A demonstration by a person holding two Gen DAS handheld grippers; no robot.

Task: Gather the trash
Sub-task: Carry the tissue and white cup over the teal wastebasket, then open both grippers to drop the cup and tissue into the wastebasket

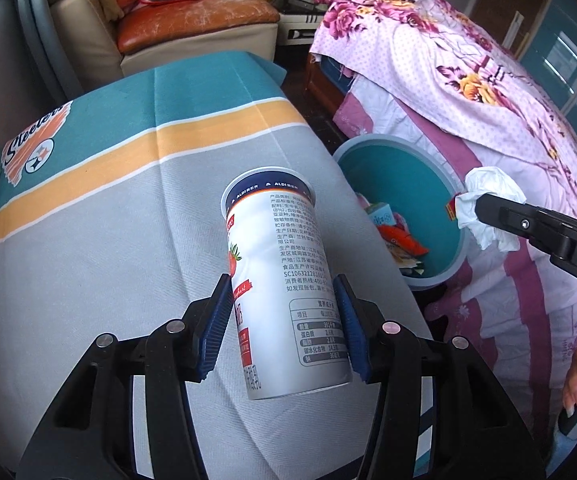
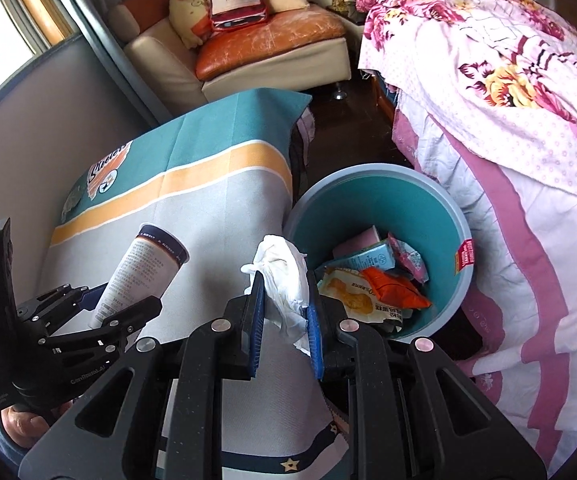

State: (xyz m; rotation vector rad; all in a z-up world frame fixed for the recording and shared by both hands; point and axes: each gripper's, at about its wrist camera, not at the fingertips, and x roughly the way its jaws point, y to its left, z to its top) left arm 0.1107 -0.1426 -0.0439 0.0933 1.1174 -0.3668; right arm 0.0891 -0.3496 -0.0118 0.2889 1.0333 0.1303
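Already well along, I judge: both claws carry trash and neither piece has reached the bin yet. On the left, over the cloth-covered counter point(image 2: 224, 216), the left claw point(image 1: 284, 320) is clamped half-wide on a yogurt cup point(image 1: 284, 280), held clear of the cloth. Right of it, the right claw point(image 2: 286, 300) is pinched nearly closed on a crumpled tissue point(image 2: 284, 276) just beside the rim. Farther right, the teal bin point(image 2: 428, 204) on the floor already holds wrappers point(image 2: 388, 292) and a small carton point(image 2: 372, 258).
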